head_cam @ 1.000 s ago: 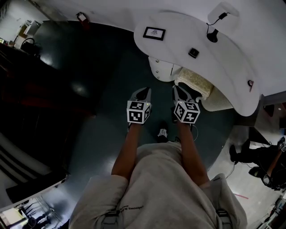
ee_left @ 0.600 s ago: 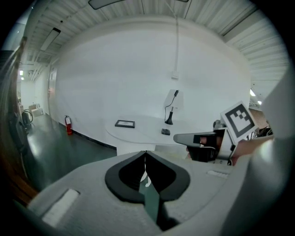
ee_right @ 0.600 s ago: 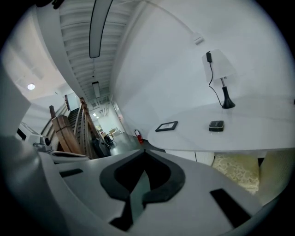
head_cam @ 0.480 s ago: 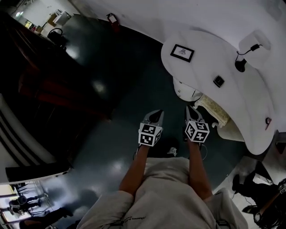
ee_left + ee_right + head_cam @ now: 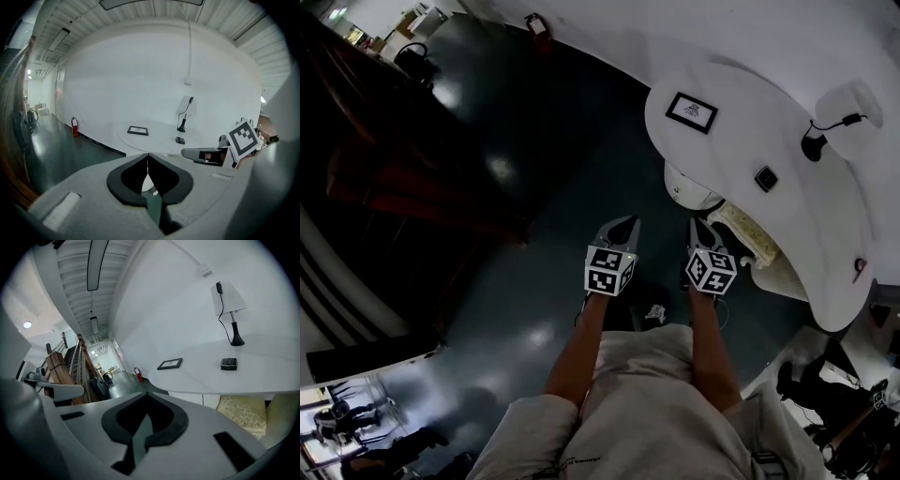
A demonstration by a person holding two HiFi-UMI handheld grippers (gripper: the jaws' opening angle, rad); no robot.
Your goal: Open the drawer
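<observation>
While the person stands at the desk's (image 5: pixel 787 131) near side | left gripper (image 5: pixel 622 225): jaws pressed together, nothing between | right gripper (image 5: pixel 698 226): jaws together, empty | drawer: front not clearly made out; white cabinet (image 5: pixel 686 187) under desk's left edge, just beyond both grippers, untouched | frame (image 5: pixel 692 111) farther off on desk

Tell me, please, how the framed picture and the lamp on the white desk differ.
The framed picture seems to lie flat; the lamp stands upright. The framed picture is a dark-rimmed rectangle; the lamp has a white shade on a black stem. The lamp trails a black cord; the framed picture has none. Both rest on the white desk.
</observation>
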